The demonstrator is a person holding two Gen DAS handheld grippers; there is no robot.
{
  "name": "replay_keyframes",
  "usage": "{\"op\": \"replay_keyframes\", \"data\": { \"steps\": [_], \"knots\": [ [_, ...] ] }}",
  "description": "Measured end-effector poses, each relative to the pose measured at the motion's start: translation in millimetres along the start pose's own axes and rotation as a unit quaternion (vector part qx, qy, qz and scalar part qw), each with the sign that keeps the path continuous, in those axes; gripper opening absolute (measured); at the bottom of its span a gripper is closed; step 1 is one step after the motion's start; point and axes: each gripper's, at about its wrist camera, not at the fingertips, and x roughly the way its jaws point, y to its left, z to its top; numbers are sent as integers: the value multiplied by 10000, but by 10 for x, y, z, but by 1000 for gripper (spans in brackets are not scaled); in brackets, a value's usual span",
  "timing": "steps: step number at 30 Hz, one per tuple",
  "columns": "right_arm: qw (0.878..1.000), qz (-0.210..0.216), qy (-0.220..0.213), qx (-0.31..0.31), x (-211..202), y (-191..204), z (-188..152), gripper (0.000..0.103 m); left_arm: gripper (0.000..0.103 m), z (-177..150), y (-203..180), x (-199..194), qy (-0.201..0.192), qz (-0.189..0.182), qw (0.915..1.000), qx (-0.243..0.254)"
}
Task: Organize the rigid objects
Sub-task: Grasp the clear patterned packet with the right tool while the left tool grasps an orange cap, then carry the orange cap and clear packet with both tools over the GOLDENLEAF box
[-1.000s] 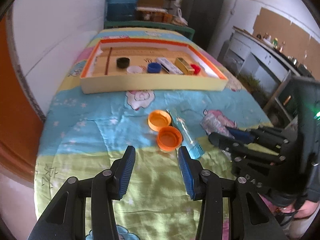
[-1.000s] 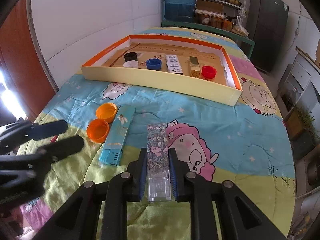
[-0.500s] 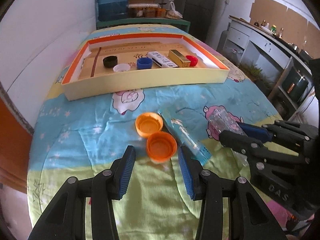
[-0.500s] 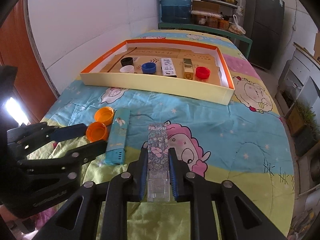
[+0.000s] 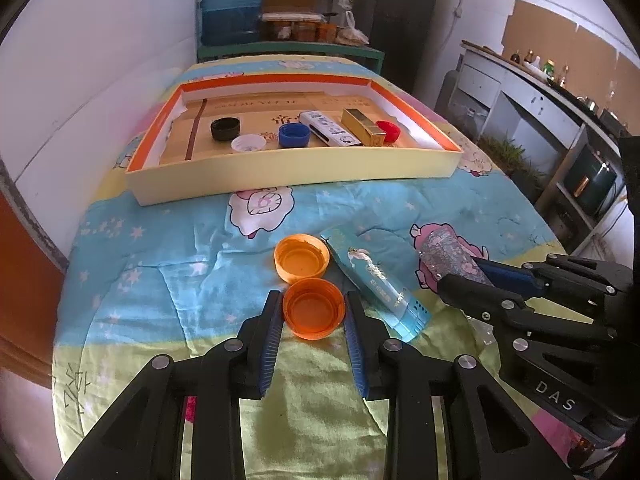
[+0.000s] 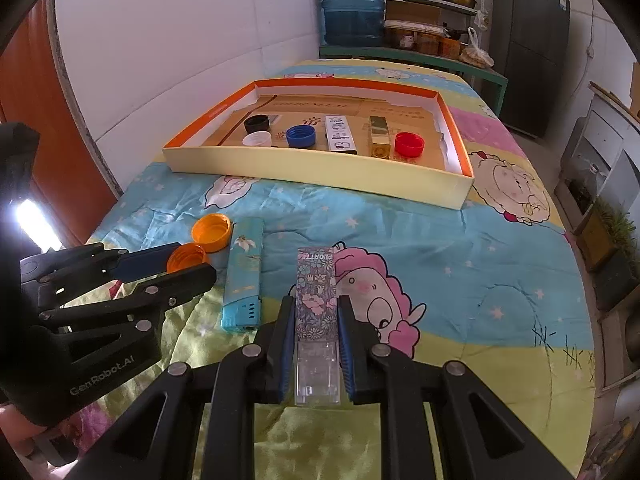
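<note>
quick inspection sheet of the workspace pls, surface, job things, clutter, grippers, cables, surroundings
surface: cartoon-print quilt, wrinkled.
job's things: tray holds black, white, blue and red caps plus two small boxes; second orange cap and teal box lie loose.
clutter: nothing seen.
grippers: left gripper just closed on near orange cap; right gripper shut on floral box.
cables: nothing seen.
surroundings: water jug, shelves, fridge.

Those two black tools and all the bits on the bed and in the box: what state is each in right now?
Left tool: just closed, shut on the nearer orange cap.
Right tool: shut on the floral box.
Farther orange cap: loose, open side up.
Teal box: lying flat, untouched.
Tray: open, holding four caps and two small boxes.
</note>
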Motion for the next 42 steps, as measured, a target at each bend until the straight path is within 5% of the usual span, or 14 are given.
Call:
{"op": "replay_keyframes", "data": {
  "steps": [15,42],
  "knots": [
    [9997,51,-224,-81,-182,103,109,20,31,107,122,-347,-327,90,9991,-238],
    [9964,33,-774,-356,-461,316,728,20,31,810,384,-974,-1099,517,9906,-631]
  ]
}}
